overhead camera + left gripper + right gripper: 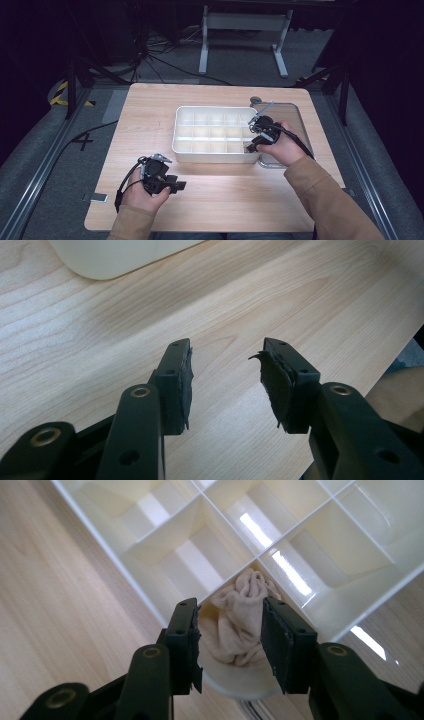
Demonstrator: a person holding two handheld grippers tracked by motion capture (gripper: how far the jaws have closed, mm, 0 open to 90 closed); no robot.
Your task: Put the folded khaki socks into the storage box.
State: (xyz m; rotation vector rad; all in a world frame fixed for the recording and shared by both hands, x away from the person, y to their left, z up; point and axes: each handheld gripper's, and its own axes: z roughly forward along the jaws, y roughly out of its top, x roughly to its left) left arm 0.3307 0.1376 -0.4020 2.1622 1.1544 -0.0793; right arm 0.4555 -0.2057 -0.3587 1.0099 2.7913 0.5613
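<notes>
On the left of the bench (125,210), the left tongs (181,185) rest low in the person's hand, pointing right, well apart from the tray (176,140). In the left gripper view their jaws stand apart over bare wood with nothing between them: released and idle.

The tray, a white box of small compartments, sits mid-bench. Most cells look empty.

At its near right corner the right tongs (230,640) hang over a cloth (240,620), a small beige bundle crumpled into the corner cell. In the right gripper view the jaws stand apart on either side of the bundle and the pads do not seem to press it, so the tongs are released. In the high view the right tongs (250,146) dip over the tray's right end, by a grey lid or sheet (295,112) lying just beyond.

The step in hand looks like placing the cloth into its cell; the drop seems done. The next move likely calls for lifting the right tongs straight out without snagging a fold, then perhaps pushing down any cloth that rides above the dividers.

The cloth has little clear direction. Its long axis runs roughly from the tray's outer corner toward the crossing of the dividers, its higher, knotted end at the crossing.
</notes>
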